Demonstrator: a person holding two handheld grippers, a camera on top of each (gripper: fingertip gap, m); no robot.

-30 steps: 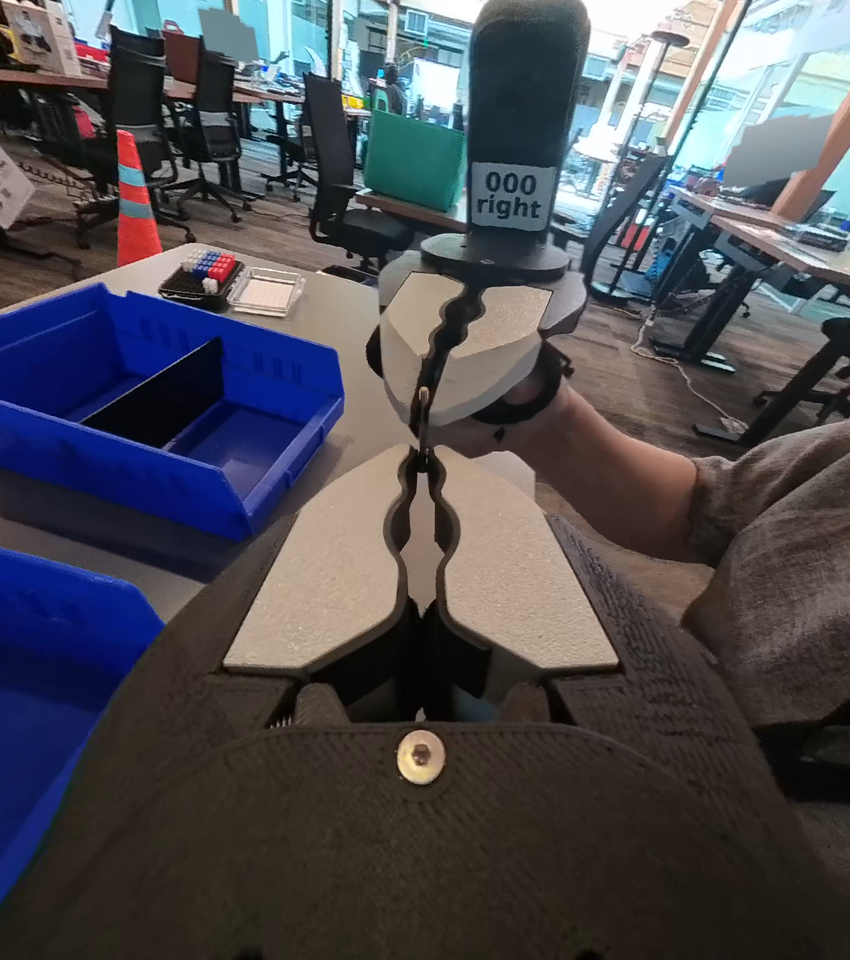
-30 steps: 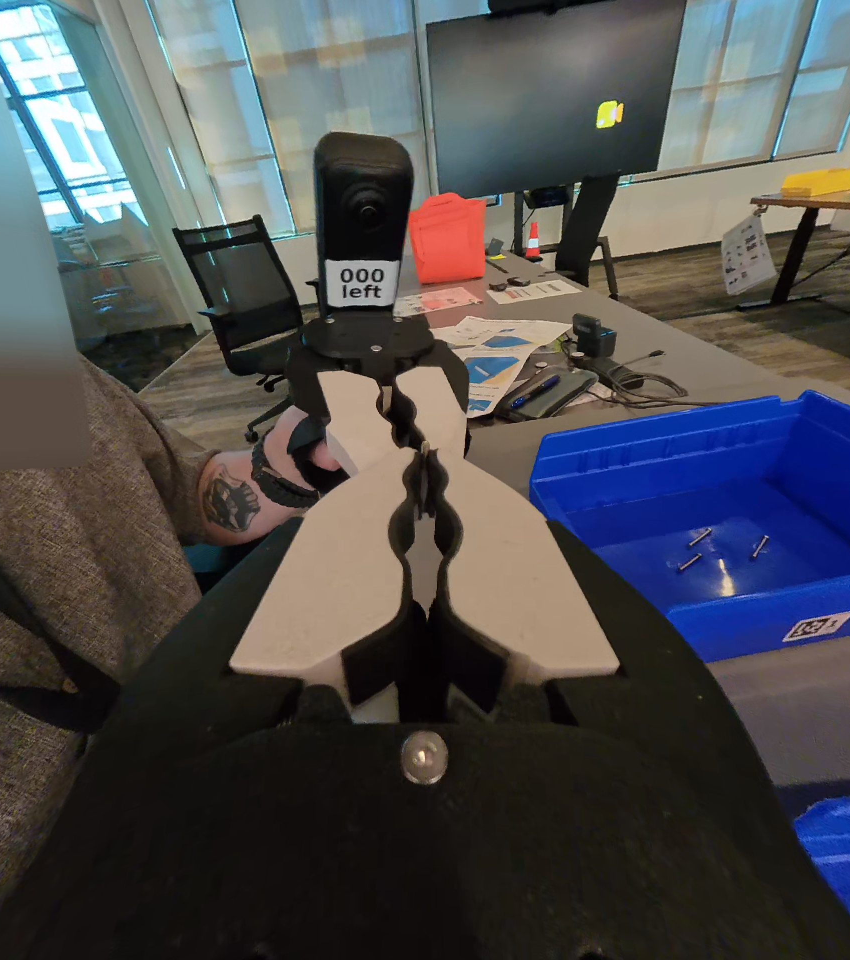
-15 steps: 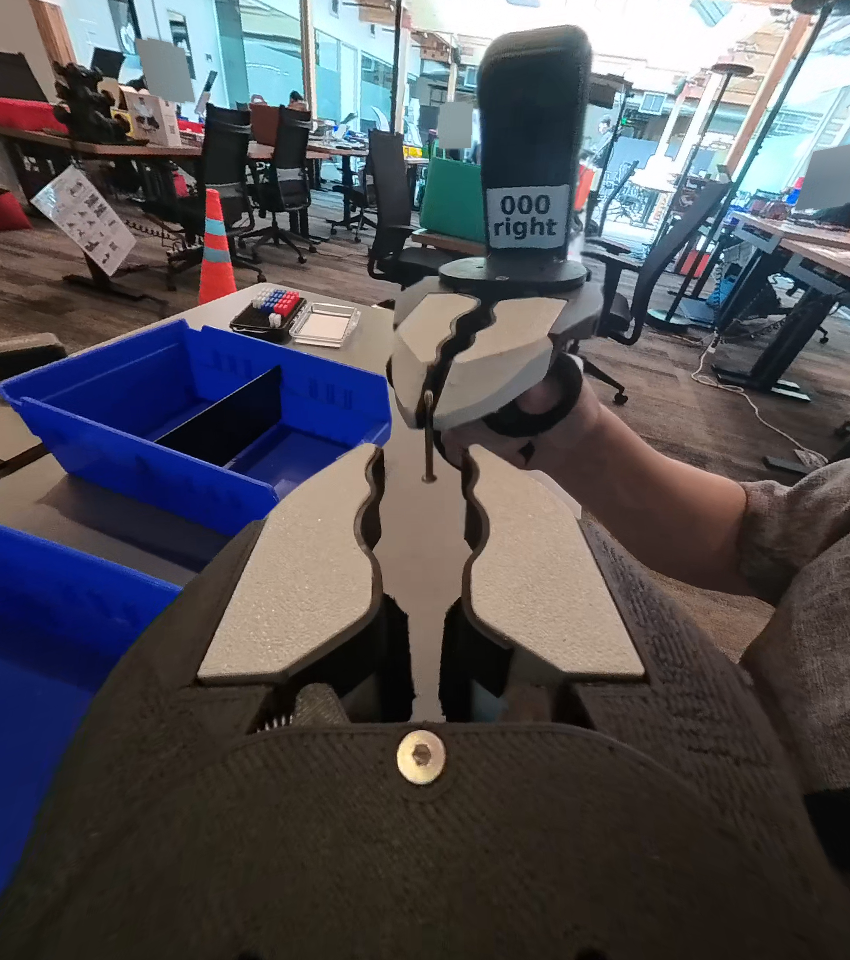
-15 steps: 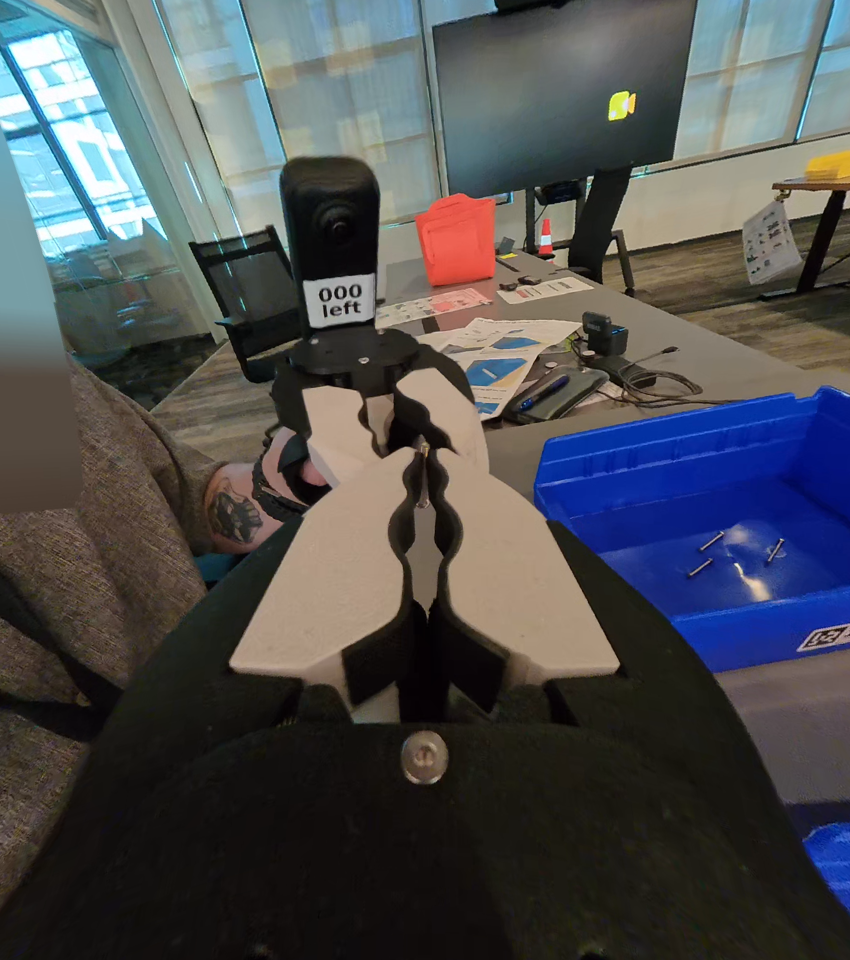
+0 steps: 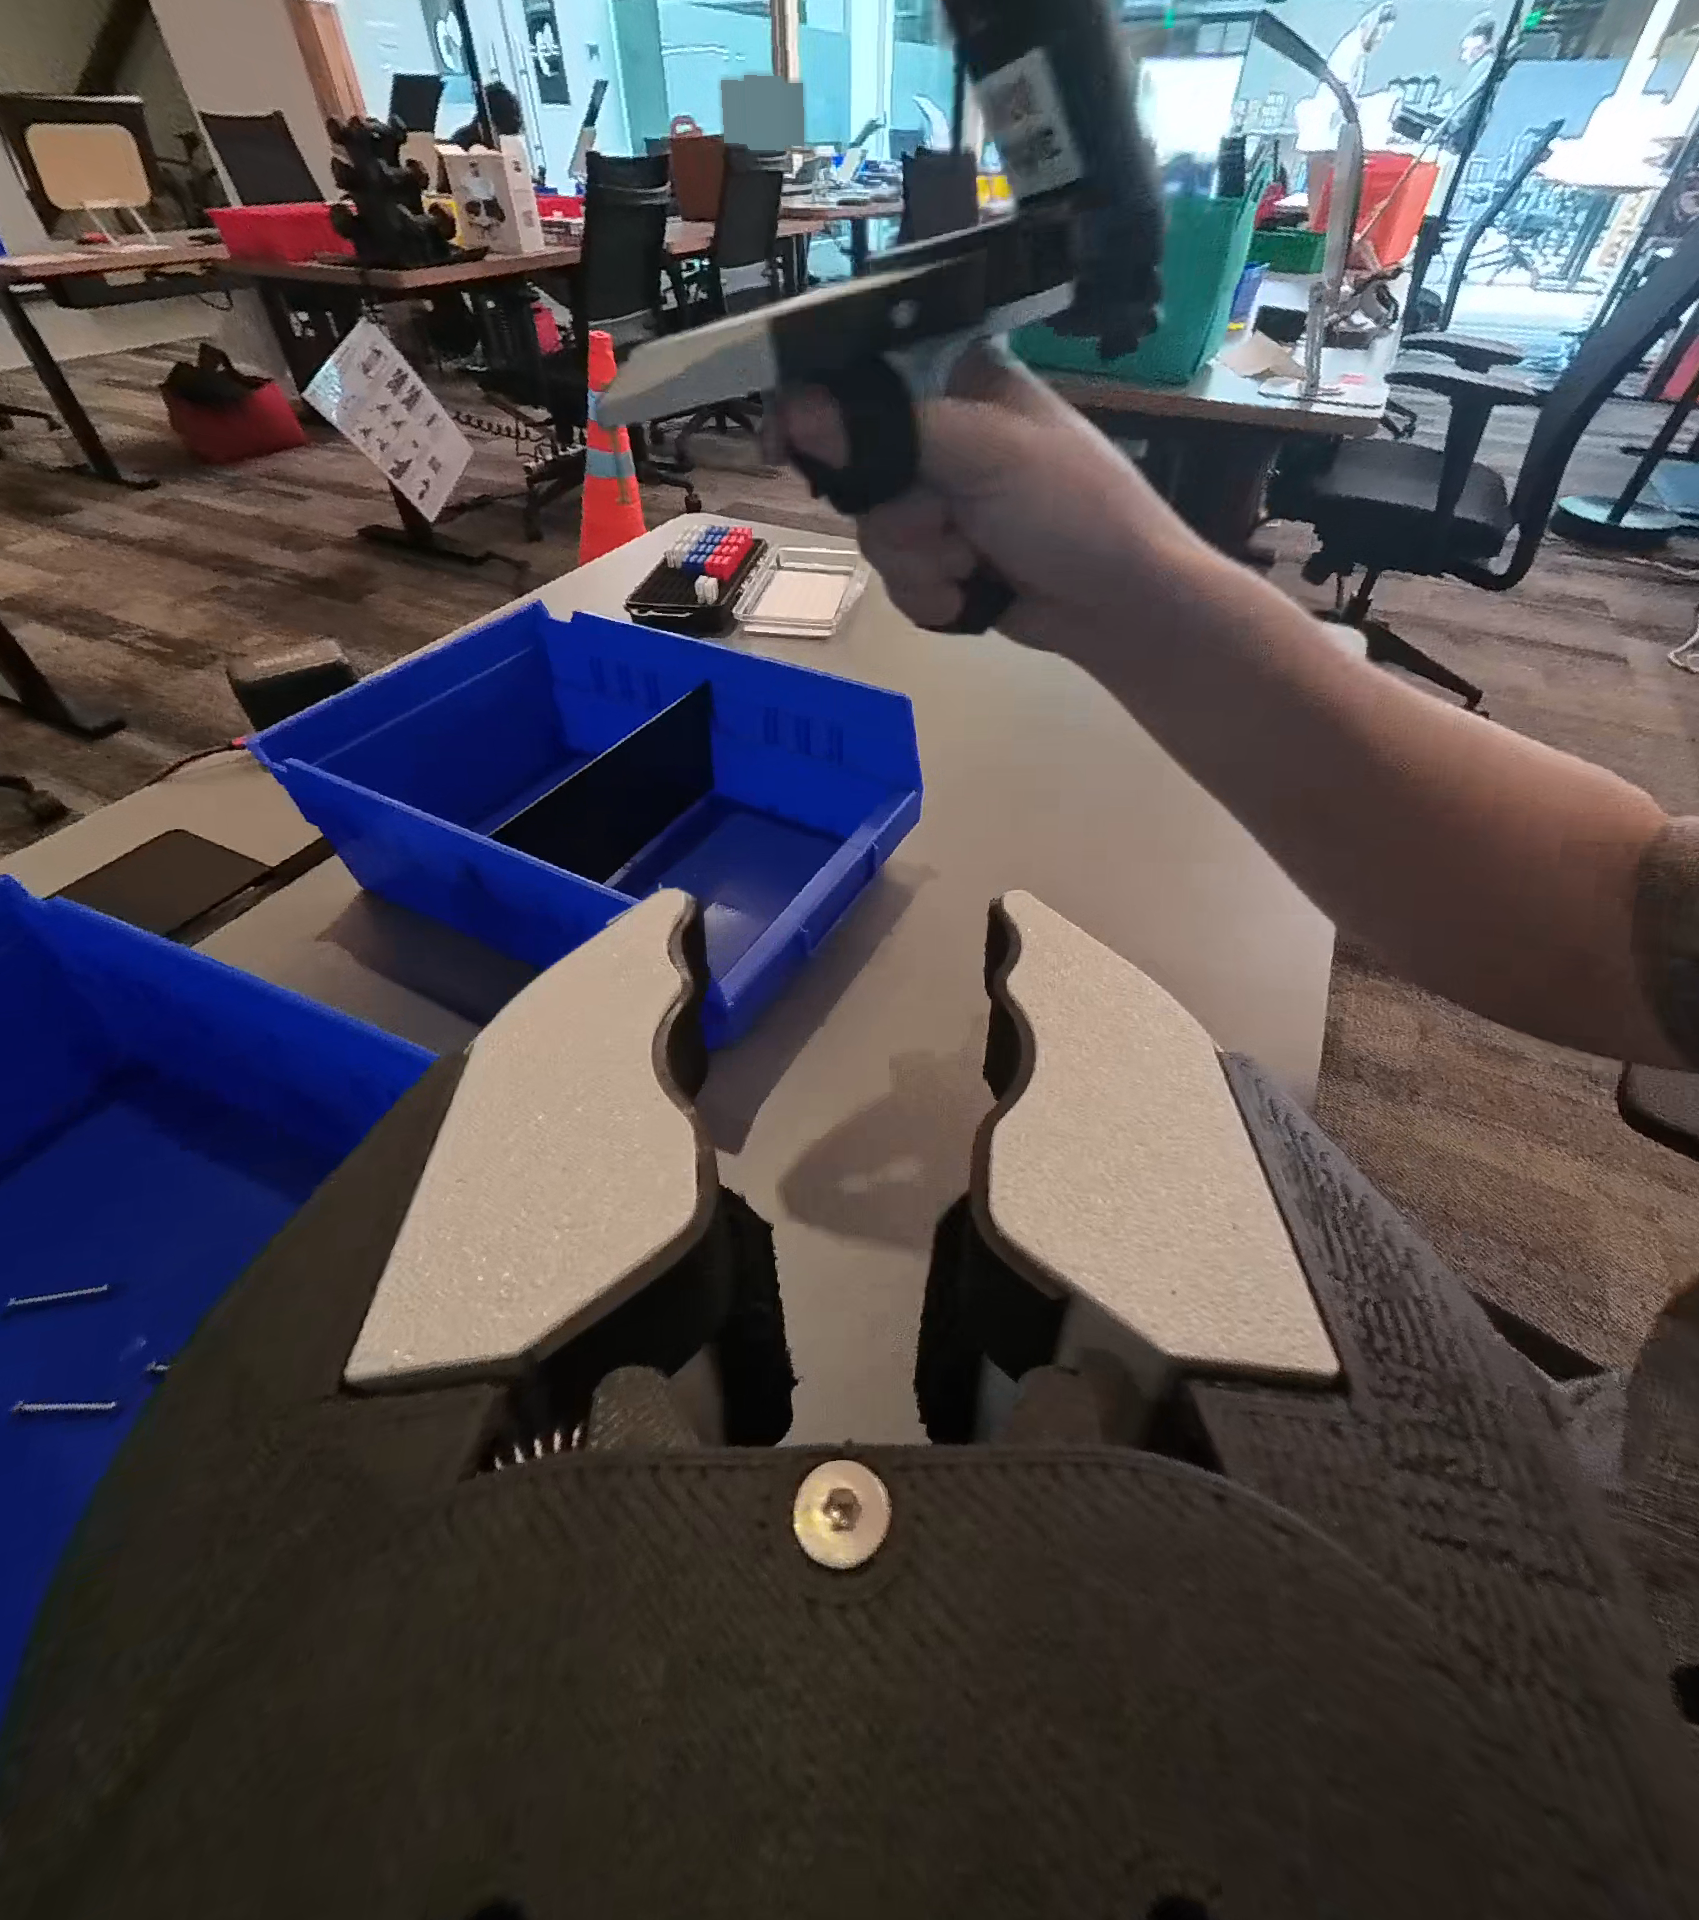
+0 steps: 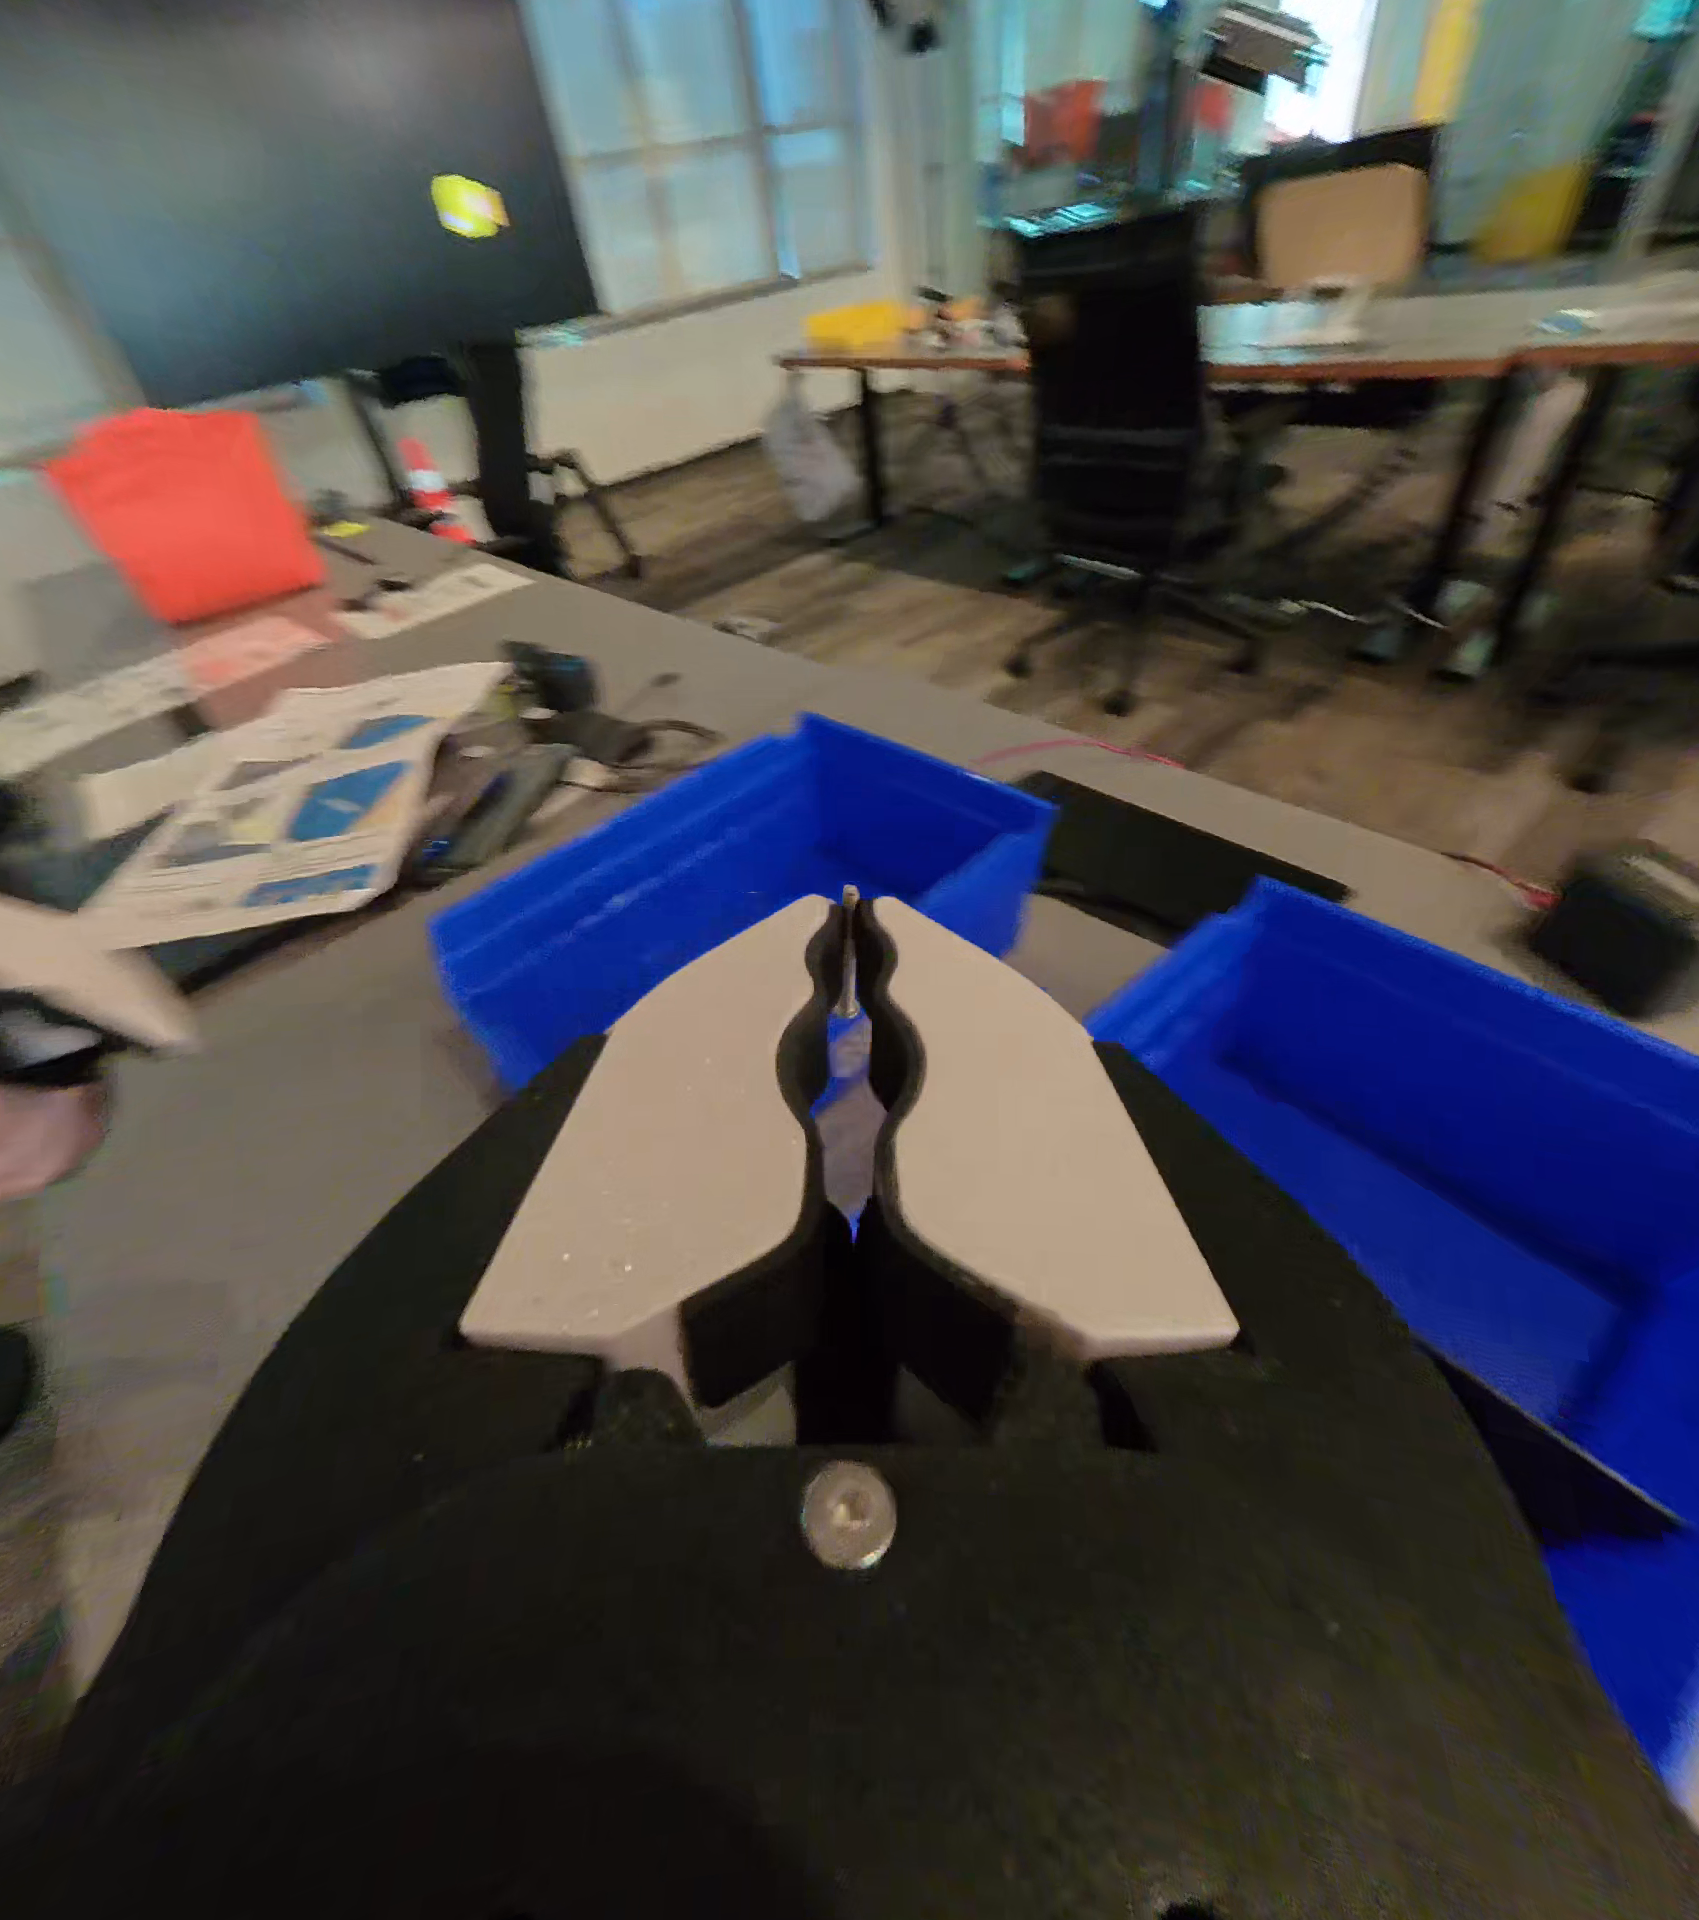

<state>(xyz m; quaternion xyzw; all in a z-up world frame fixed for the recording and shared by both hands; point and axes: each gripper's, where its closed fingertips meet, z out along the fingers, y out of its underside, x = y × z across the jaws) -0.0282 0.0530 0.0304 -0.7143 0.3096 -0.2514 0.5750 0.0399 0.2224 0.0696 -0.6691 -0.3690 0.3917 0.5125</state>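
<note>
Left hand-held gripper (image 5: 840, 997): fingers spread wide, nothing between them. It hangs over the bare grey desk (image 5: 1084, 831), between the two blue bins.

Right hand-held gripper (image 6: 850, 920): fingers closed narrow on a thin metal screw (image 6: 847, 951), pinched at the tips and lying along the line of the fingers, one end just clear of the tips. Seen from the left wrist view, this gripper is raised above the desk, pointing left, gripped in a person's hand (image 5: 980, 488); it is motion-blurred.

Divided blue bin (image 5: 616, 800): on the desk ahead of the left gripper, with a dark partition (image 5: 616, 800) standing across its middle. Both compartments show only blue floor where visible.

Second blue bin (image 5: 45, 1195): near left of the left gripper, holding at least two loose thin screws (image 5: 60, 1351) on its floor. In the right wrist view it lies beyond the right gripper's tips; the divided bin lies to their right.

Small parts case (image 5: 699, 571): black, with red, blue and white pieces, at the far desk edge, its clear lid (image 5: 803, 597) open beside it.

Printed papers (image 6: 305, 800): spread on the desk, far left of the right gripper, with cables and dark devices alongside.

Orange cone (image 5: 611, 468): on the floor beyond the desk.
</note>
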